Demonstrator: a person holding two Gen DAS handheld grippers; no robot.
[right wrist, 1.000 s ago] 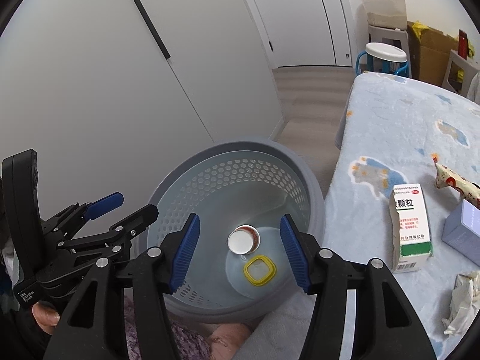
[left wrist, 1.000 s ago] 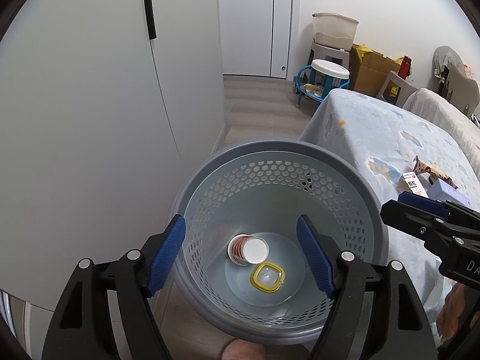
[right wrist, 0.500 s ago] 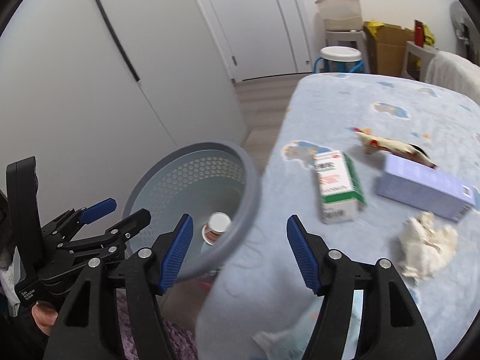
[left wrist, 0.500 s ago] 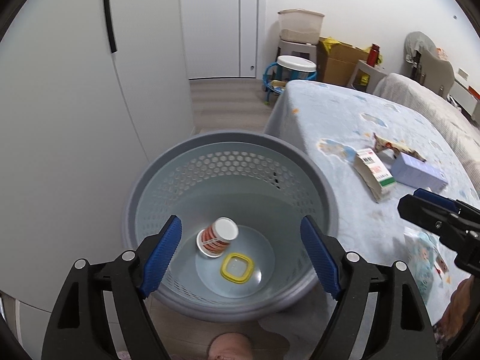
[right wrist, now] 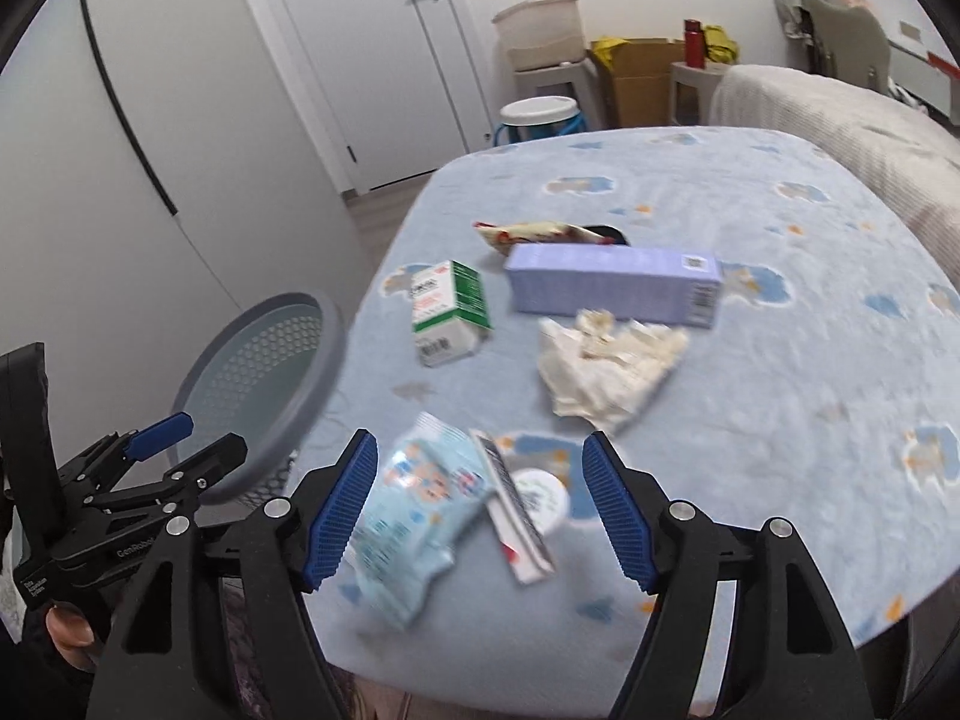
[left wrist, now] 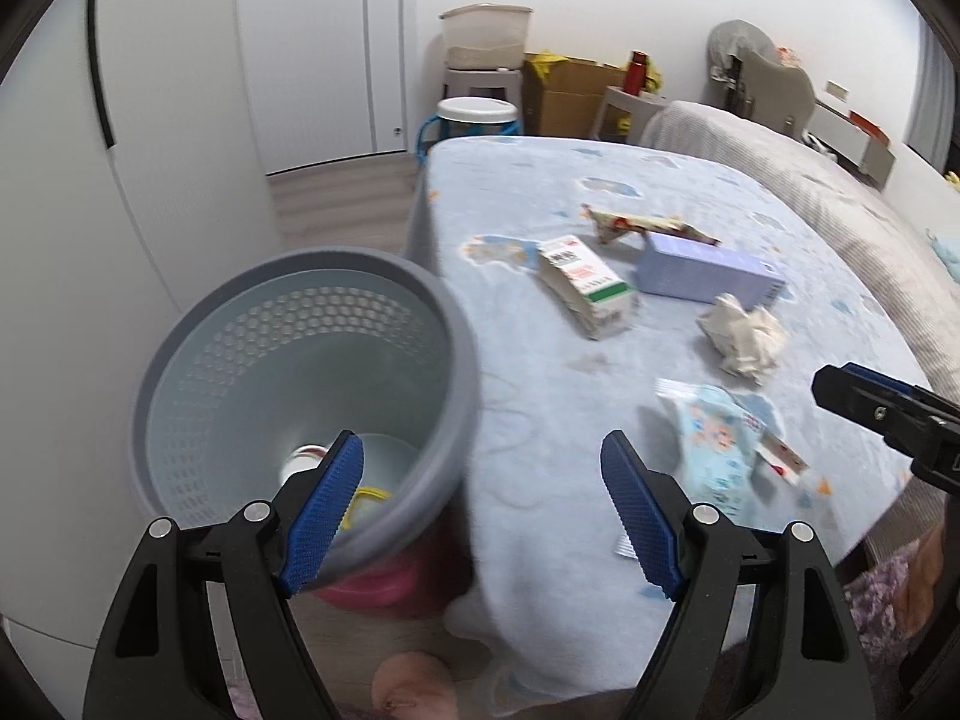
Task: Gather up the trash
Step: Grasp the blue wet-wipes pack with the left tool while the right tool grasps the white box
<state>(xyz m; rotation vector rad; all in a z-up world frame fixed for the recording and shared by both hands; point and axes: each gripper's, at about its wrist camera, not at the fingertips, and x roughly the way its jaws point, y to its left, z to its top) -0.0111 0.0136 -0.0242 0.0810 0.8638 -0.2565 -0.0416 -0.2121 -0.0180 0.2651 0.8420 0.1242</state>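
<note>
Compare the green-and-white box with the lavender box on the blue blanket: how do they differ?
The green-and-white box is short and stubby with bold printed labelling; the lavender box is clearly longer and mostly plain. The green-and-white box lies nearer the grey bin, while the lavender box lies on its far side, touching the crumpled tissue. Both are rectangular cartons lying flat, ungripped, on the blanket.

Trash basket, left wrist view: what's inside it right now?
Low in the trash basket a cup and a yellow-rimmed lid show only in part. The left claw finger and the basket's near rim cover the rest of the bottom.
</note>
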